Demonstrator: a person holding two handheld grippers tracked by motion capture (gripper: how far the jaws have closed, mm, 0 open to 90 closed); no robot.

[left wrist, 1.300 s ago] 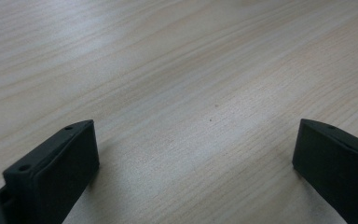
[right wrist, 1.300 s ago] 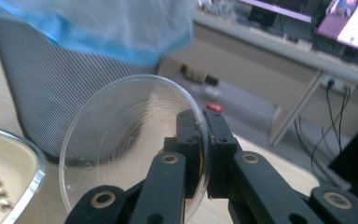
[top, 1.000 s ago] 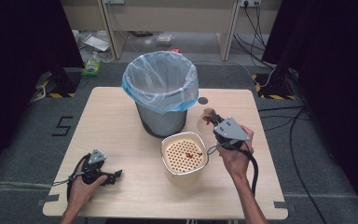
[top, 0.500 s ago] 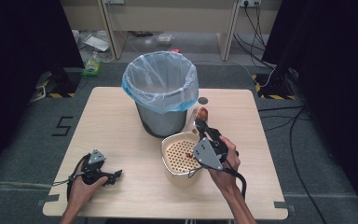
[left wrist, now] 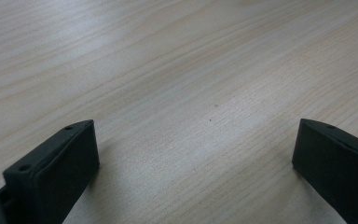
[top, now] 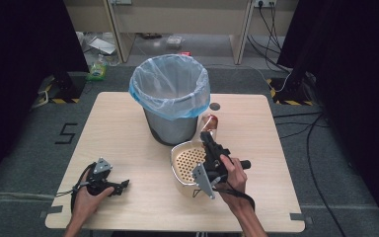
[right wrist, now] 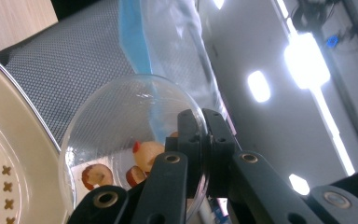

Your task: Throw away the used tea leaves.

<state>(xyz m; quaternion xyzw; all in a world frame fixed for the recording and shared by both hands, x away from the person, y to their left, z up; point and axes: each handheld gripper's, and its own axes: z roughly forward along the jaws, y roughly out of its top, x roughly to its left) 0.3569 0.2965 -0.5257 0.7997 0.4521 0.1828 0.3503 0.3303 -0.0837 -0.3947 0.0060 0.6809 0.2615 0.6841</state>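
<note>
Between my right jaws sits the rim of a clear glass bowl (right wrist: 135, 149), pinched tight from both sides, one jaw on the inside of the wall and one on the outside. My right gripper (top: 210, 139) holds that bowl (top: 208, 124) tipped on edge, so it stands just ahead of the jaw tips, and a few red-skinned apple pieces (right wrist: 142, 158) lie against the lower glass, close beside the jaws. Just under and beside these jaws is a cream colander (top: 190, 163) with cross-shaped holes; its rim (right wrist: 9, 79) runs right next to the bowl, though I cannot tell whether the two touch. Beyond the bowl, straight past my jaw tips, rises a grey mesh bin (top: 172, 126) lined with a blue plastic bag (top: 170, 89), near the bowl's far side. My right hand (top: 232, 177) grips the tool from behind, over the near part of the colander. Well apart from all this, my left gripper (top: 120, 186) rests low on the wooden table (left wrist: 177, 70) with its jaws spread wide, nothing but bare wood grain between them, and my left hand (top: 86, 195) wrapped around its body.
</note>
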